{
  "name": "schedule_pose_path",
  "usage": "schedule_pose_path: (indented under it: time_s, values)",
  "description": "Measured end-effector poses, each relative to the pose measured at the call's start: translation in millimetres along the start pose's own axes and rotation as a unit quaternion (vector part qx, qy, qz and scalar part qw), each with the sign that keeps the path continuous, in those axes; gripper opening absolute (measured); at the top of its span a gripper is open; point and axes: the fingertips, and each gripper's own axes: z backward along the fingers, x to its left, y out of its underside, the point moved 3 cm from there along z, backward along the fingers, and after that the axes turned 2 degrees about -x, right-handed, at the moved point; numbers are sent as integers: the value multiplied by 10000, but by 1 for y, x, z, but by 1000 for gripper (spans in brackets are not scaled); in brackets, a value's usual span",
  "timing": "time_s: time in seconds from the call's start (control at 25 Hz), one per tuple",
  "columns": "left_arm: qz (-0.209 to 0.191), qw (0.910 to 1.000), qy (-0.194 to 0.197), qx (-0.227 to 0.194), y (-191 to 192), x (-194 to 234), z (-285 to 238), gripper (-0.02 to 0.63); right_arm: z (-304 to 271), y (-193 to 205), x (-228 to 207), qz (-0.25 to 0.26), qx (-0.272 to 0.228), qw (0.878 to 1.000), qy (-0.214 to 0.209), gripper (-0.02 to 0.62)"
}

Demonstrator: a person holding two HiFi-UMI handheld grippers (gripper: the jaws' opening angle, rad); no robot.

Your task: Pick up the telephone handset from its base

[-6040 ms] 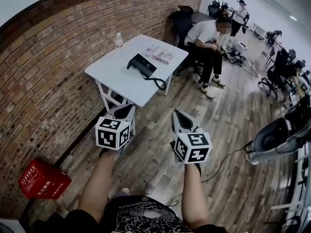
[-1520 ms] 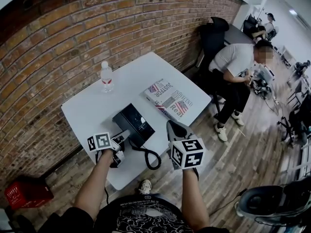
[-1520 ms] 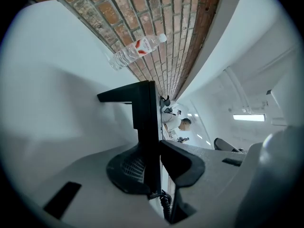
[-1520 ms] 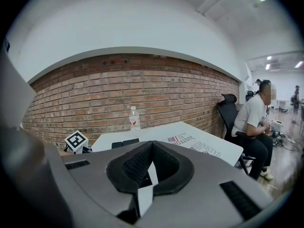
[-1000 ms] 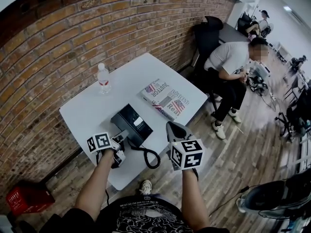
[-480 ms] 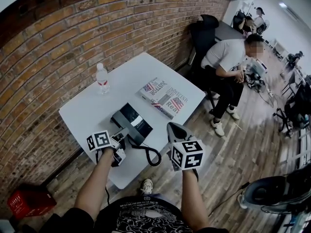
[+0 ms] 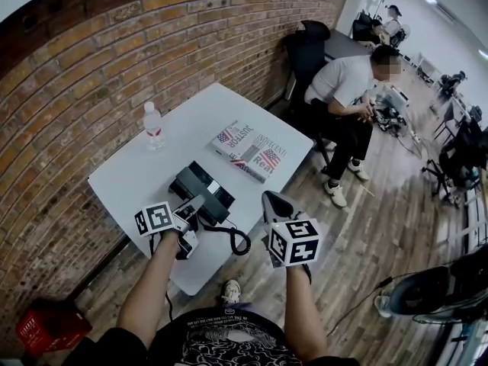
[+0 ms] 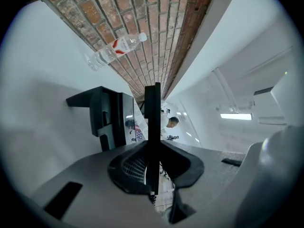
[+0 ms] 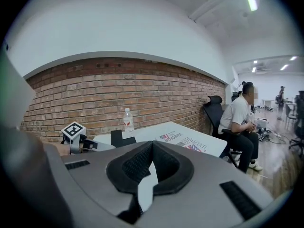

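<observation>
- The right gripper (image 7: 276, 199) sits nearest, at 5 o'clock from the telephone, over the table's near edge. Its jaws are pressed together at the tips with nothing between them, and it points toward 12 o'clock.
- The left gripper (image 7: 194, 205) is at 7 o'clock from the telephone, with its marker cube toward the person. Its jaws stand narrow, clamped on the handset (image 8: 152, 113).
- In the left gripper view the handset shows as a thin black bar running straight through the pads. A gap there separates it from the base (image 7: 204, 191), so it is off the cradle, just beside the base's near left corner.
- The coiled cord (image 7: 238, 241) loops on the table at 5 o'clock from the base, between the two grippers.
- The base is black and lies flat near the middle of the white table (image 7: 130, 180).
- A folded newspaper (image 7: 248, 149) with a flag print lies at 2 o'clock from the base, near the table's right edge.
- A clear water bottle (image 7: 152, 125) with a red label stands upright at 11 o'clock from the base, close to the brick wall (image 7: 114, 59).
- A red crate (image 7: 46, 328) sits on the wooden floor at 8 o'clock, against the wall.
- A seated person (image 7: 343, 82) in a white shirt is at 2 o'clock, well beyond the table, beside a black office chair (image 7: 305, 48).
</observation>
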Motion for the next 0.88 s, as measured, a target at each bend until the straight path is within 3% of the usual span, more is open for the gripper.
schedule_pose_path:
  time_s: [0.48,0.88]
  values:
    - [-646,9949,688,345,13,-73,-11,74,55,-5,-1,-63,-249,9982,549,0]
    - [-1358,9818,1215,539,33,-139,4,74,110,-4,7,-113,-490,9935,1019,-1]
